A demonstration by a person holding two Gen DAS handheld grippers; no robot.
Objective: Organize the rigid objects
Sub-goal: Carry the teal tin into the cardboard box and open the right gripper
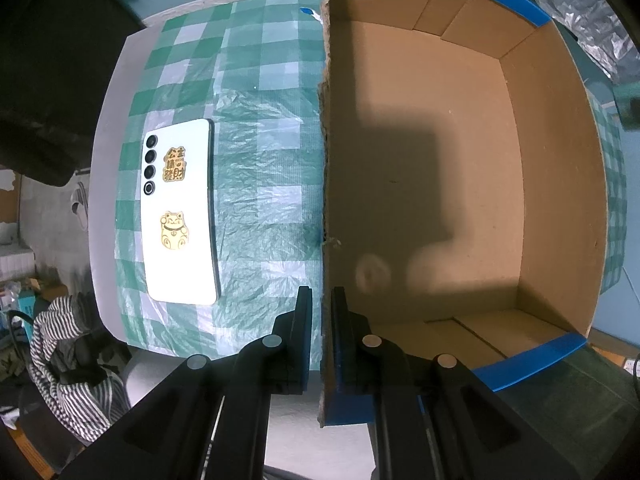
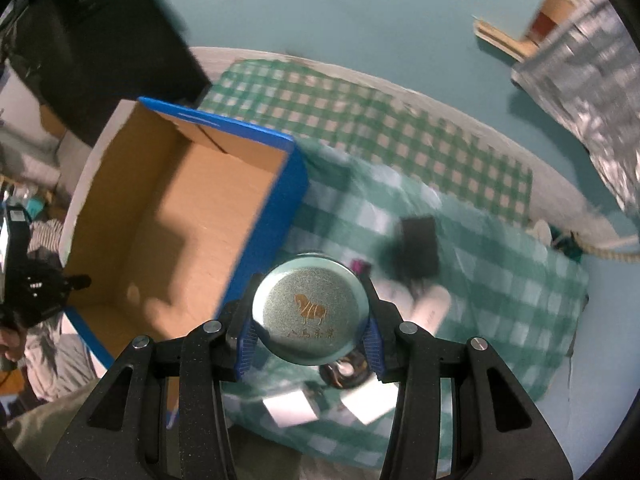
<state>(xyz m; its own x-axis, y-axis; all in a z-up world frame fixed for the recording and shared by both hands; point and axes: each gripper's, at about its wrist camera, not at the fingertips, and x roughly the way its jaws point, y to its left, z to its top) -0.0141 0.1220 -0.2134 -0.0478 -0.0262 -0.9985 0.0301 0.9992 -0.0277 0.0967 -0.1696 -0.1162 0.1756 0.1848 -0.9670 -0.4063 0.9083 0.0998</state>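
At lower centre of the right wrist view, the right claw [image 2: 310,330] grips a round green metal tin [image 2: 310,314] by its smooth, slippery sides; the left claw [image 1: 321,320] pinches the brown cardboard box wall [image 1: 325,184]

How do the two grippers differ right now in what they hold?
The left gripper is pinched shut on the thin cardboard box wall; the right gripper clamps the round green tin, its jaws wider. The box rests on the checked cloth; the tin is lifted. Both point downward.
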